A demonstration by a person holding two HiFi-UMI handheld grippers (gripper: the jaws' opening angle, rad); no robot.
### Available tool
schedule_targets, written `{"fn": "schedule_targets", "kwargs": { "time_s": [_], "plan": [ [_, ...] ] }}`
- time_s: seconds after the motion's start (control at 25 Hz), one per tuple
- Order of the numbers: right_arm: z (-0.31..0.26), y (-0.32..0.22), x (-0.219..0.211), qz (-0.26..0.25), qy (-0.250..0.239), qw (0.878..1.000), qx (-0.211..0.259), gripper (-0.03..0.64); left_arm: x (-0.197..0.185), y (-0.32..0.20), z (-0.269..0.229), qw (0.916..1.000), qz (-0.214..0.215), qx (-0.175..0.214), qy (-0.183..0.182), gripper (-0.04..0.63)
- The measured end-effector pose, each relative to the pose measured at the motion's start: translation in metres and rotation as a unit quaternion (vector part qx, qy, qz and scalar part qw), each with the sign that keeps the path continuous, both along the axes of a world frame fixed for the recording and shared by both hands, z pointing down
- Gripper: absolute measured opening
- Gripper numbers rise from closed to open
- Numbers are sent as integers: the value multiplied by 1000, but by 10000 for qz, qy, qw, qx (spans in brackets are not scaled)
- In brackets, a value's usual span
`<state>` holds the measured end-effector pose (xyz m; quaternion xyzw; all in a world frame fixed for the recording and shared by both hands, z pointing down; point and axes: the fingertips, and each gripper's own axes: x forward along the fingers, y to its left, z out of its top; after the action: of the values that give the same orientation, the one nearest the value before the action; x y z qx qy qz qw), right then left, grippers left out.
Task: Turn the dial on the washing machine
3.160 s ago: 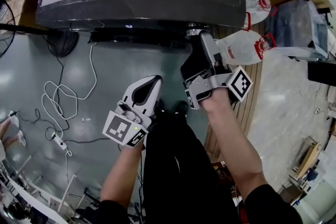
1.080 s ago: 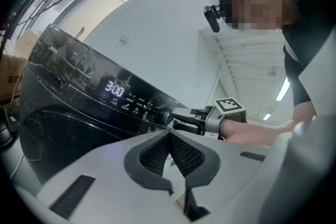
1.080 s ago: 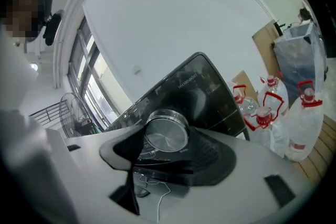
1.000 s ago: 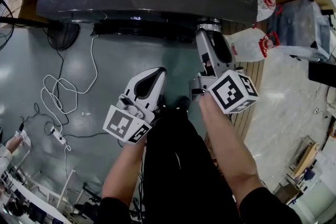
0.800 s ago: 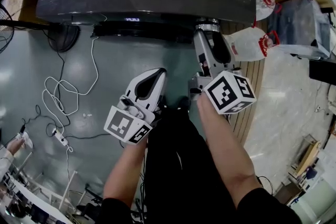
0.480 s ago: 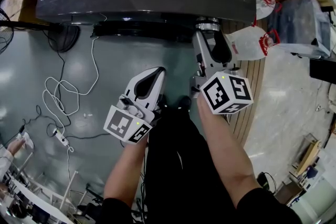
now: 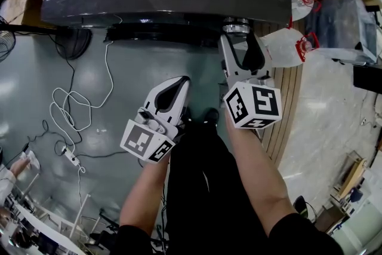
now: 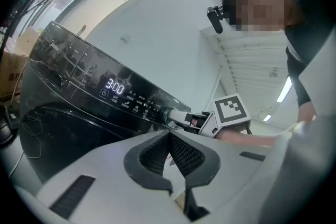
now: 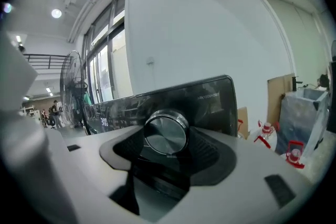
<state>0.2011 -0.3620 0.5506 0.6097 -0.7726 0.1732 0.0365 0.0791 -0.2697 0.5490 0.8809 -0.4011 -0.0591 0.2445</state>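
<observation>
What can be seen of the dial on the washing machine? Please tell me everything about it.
The dial is a round knob with a flat, brushed-metal face and a shiny silver rim. It sticks out from the dark glossy control panel, to the right of the lit display. The right gripper is shut on it, with one dark ribbed pad against each side. No pointer or mark on its face can be made out.
</observation>
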Motion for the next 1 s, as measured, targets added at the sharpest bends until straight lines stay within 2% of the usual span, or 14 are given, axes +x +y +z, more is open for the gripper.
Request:
{"fn": "schedule_targets", "kwargs": {
  "time_s": [0.24,0.64,0.76,0.8,0.92,1.0],
  "plan": [
    [0,-1,-2,-61,267,9996,89,285,2,2,1,10000,17,-25,-8,15],
    [-7,12,5,-249,40,9995,211,284,4,5,5,10000,-38,-74,-32,15],
    [-10,27,5,-453,159,9984,288,284,5,4,4,9997,-160,-28,-169,15],
    [-11,32,4,-531,256,9977,337,276,5,4,3,9995,-224,4,-227,15],
    [-10,49,1,-668,535,9954,440,181,4,3,3,9982,-460,128,-373,15],
    [-1,62,-3,-737,613,9947,376,146,4,5,4,9969,-597,208,-464,15]
  ]
}}
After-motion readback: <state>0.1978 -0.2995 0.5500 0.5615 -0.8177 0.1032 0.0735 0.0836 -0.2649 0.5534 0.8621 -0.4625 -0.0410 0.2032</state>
